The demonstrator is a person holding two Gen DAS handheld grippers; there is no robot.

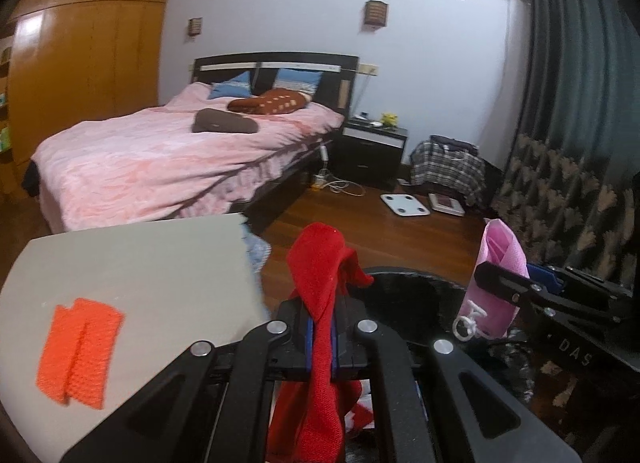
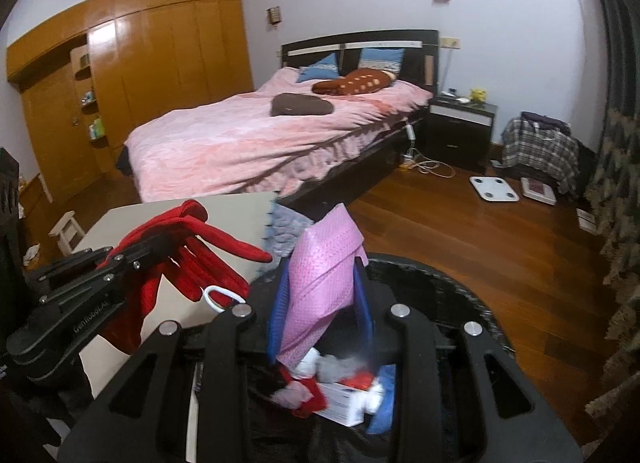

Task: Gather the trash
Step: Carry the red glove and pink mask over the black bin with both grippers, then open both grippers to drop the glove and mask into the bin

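My left gripper (image 1: 322,315) is shut on a red glove (image 1: 320,263) that sticks up above the fingers and hangs down below them. My right gripper (image 2: 324,267) is shut on a pink mesh cloth (image 2: 320,303), pinched between its blue pads. Both are held over a black trash bin (image 2: 440,283), which has a white box and several red and white scraps inside. In the right wrist view the left gripper (image 2: 160,245) with the red glove (image 2: 208,239) is at the left. The left wrist view has the right gripper (image 1: 508,275) with the pink cloth (image 1: 500,251) at the right.
A grey table (image 1: 140,263) stands left of the bin, with an orange knitted cloth (image 1: 78,351) lying on it. Behind it is a bed with a pink cover (image 2: 248,143). A nightstand (image 2: 460,131), a white scale (image 2: 494,188) and dark curtains (image 1: 580,103) lie to the right.
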